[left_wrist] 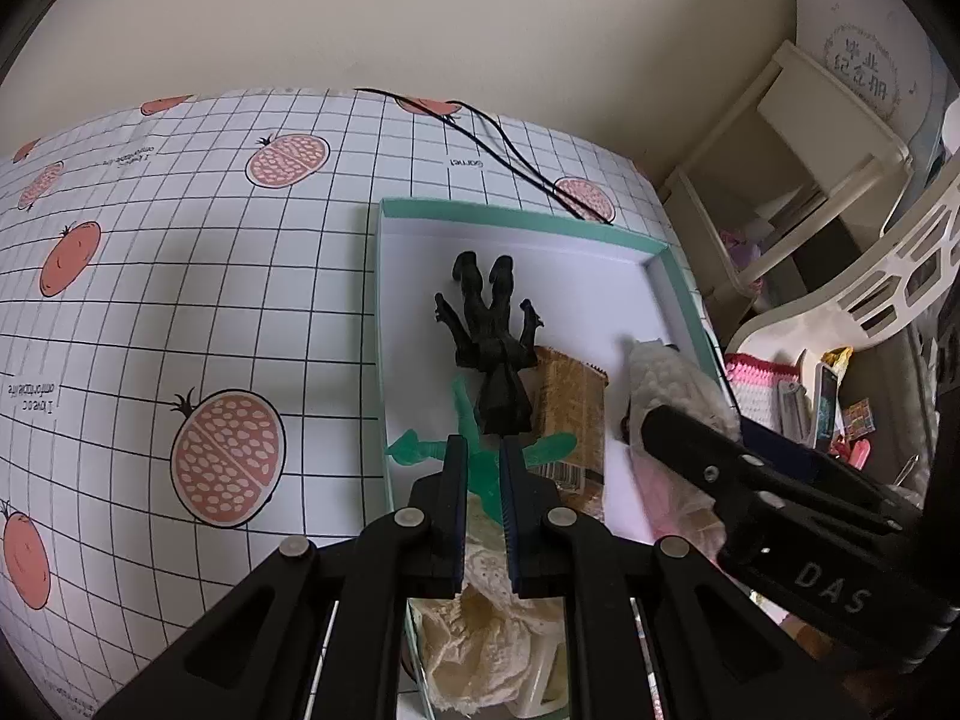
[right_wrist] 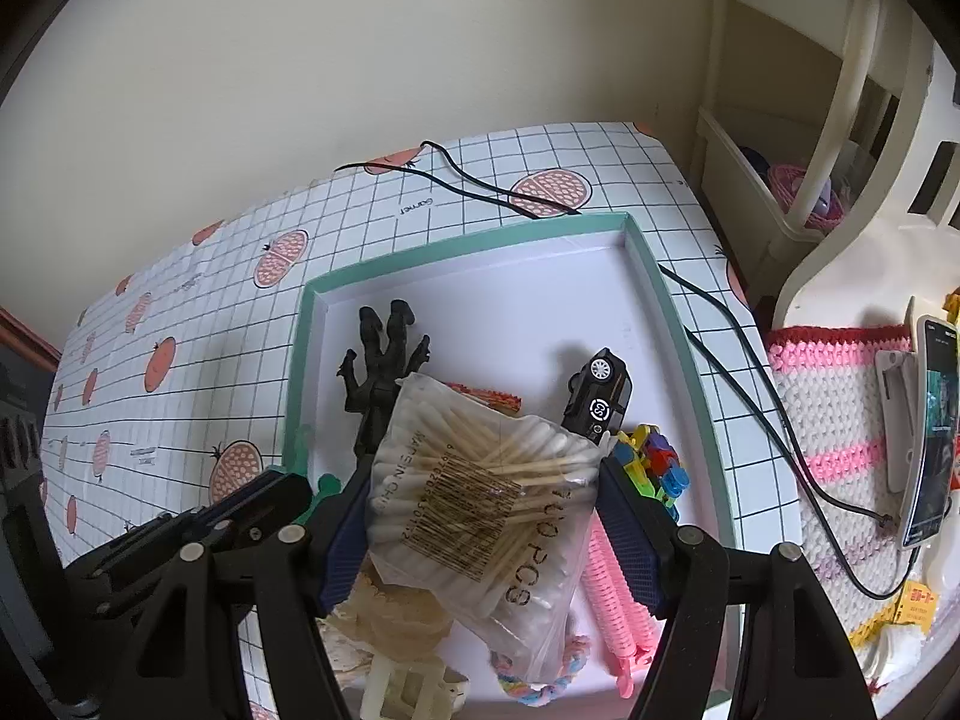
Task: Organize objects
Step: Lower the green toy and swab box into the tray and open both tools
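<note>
Right gripper, lower centre of frame, clamps a cotton swab bag above the teal-rimmed tray. Left gripper, nearly closed, pinches a green figure inside it.

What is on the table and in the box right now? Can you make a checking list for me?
Surface: table under a grid cloth printed with pomegranates.
Job's things: teal-rimmed box holding a black figure, green figure, toy car, building-block toy, pink comb.
Clutter: lace cloth.
Grippers: right gripper jaws shut on bag of cotton swabs; left gripper jaws nearly closed over the green figure.
Cables: black cable along the box to a phone.
Surroundings: cream shelf, crochet mat.
</note>
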### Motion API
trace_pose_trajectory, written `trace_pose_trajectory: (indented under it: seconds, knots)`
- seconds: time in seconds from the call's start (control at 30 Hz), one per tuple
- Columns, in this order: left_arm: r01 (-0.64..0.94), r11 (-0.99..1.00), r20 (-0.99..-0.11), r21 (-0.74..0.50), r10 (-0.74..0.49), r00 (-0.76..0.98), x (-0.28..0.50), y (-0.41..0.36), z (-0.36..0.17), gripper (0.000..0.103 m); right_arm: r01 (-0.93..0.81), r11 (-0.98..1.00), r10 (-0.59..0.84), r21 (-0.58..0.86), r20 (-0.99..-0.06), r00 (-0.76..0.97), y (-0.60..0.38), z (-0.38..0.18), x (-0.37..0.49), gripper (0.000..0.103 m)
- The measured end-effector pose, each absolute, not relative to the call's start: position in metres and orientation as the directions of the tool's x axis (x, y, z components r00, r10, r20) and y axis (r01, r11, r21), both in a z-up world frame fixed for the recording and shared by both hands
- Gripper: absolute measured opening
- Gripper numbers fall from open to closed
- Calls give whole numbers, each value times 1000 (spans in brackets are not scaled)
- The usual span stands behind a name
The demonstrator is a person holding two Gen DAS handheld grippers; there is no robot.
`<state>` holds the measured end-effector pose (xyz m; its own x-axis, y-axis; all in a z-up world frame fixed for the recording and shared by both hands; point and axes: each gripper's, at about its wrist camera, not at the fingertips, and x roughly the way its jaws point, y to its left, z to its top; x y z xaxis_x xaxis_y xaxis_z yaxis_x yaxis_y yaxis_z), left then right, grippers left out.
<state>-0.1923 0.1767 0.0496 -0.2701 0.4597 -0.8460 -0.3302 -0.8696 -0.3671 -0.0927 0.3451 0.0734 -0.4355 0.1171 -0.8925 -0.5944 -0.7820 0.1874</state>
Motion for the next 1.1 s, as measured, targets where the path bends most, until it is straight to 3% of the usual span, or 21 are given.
trace_pose_trajectory:
  seconds: [1.1]
  knots:
    - [-322,-862,-853,-391,471,-226,-202,187,21,13,-609,-775,107,169,-914,-391,355,46,-100,74]
